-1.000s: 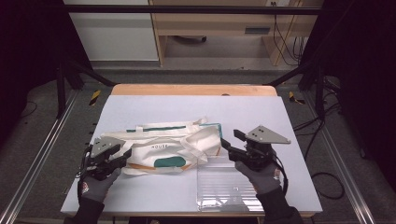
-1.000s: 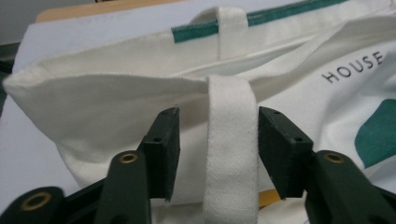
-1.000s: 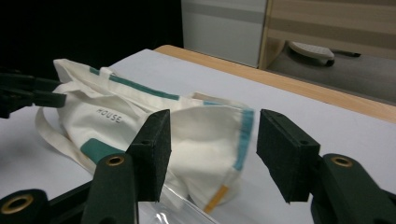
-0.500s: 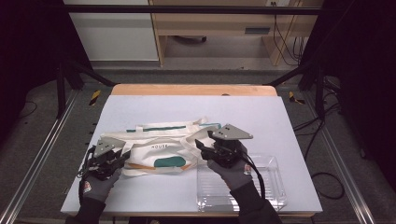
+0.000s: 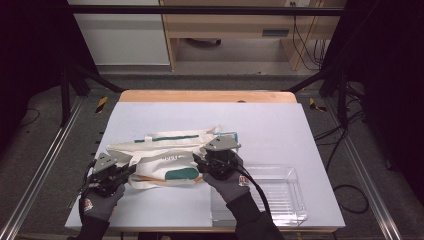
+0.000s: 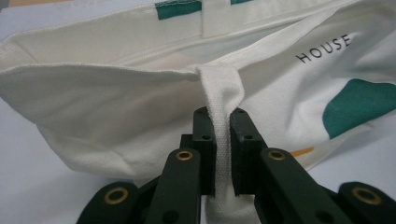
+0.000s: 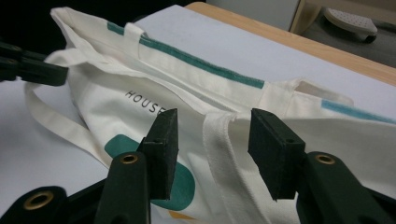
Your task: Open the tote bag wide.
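Note:
A cream tote bag [image 5: 165,162] with green patches and the word HOUSE lies flat on the white table [image 5: 280,130]. My left gripper [image 5: 131,170] is at the bag's left end. In the left gripper view its jaws have just been closing, and the left gripper [image 6: 222,116] is shut on a cream handle strap [image 6: 219,86]. My right gripper [image 5: 197,162] is at the bag's right end. In the right gripper view the right gripper [image 7: 212,126] stands open and has been closing, with the other handle strap [image 7: 222,149] between the pads, apart from both.
A clear plastic tray [image 5: 282,197] sits at the front right of the table, under my right forearm. A wooden edge [image 5: 207,96] runs along the table's far side. Black frame bars and cables stand around the table.
My right gripper has moved left from above the clear tray to the bag's right end. The left gripper stayed at the bag's left end.

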Demonstrator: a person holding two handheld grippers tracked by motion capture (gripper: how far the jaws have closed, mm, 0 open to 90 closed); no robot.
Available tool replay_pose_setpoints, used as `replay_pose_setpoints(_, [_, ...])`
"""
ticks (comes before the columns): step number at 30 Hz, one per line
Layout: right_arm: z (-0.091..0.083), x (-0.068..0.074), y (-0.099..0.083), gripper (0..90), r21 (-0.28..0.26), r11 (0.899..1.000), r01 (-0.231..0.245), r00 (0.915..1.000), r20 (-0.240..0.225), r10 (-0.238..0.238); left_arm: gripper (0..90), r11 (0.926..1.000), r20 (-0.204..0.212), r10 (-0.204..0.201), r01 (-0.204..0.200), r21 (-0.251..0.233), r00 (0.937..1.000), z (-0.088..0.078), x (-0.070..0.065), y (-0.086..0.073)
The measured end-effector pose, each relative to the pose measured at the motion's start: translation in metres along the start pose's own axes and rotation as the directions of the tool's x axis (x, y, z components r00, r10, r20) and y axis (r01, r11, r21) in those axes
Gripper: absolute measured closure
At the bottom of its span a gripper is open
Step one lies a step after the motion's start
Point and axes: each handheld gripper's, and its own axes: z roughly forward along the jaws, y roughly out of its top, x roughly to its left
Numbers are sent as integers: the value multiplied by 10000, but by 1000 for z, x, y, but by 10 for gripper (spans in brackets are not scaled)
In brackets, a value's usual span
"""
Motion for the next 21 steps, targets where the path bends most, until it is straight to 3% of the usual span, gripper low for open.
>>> replay_pose_setpoints(6, [13, 1, -8, 538, 483, 9988, 1, 9997, 240, -13, 820, 9996, 227, 0, 6, -266, 9997, -13, -7, -5])
replay_pose_setpoints(10, [20, -2, -12, 677, 858, 9963, 111, 9984, 549, -158, 819, 9998, 216, -39, 44, -206, 9998, -12, -8, -7])
replay_pose_setpoints(11, [20, -2, -12, 677, 858, 9963, 111, 9984, 549, -158, 819, 9998, 224, -24, 28, -191, 9997, -12, -7, -7])
replay_pose_setpoints(12, [21, -3, -12, 772, 943, 9955, 16, 9987, 511, -65, 818, 9998, 240, -54, 59, -189, 9997, -12, -7, -7])
replay_pose_setpoints(13, [21, -3, -12, 772, 943, 9955, 16, 9987, 511, -65, 818, 9998, 219, -55, 59, -192, 9997, -11, -7, -7])
replay_pose_setpoints(14, [20, -4, -12, 858, 1044, 9945, -63, 9994, 358, 26, 817, 9997, 217, -55, 60, -217, 9997, -11, -7, -8])
replay_pose_setpoints(21, [14, -2, -16, 883, 1177, 9929, -146, 9996, -215, 172, 798, 9995, 101, -193, 196, -258, 9998, -10, -5, -8])
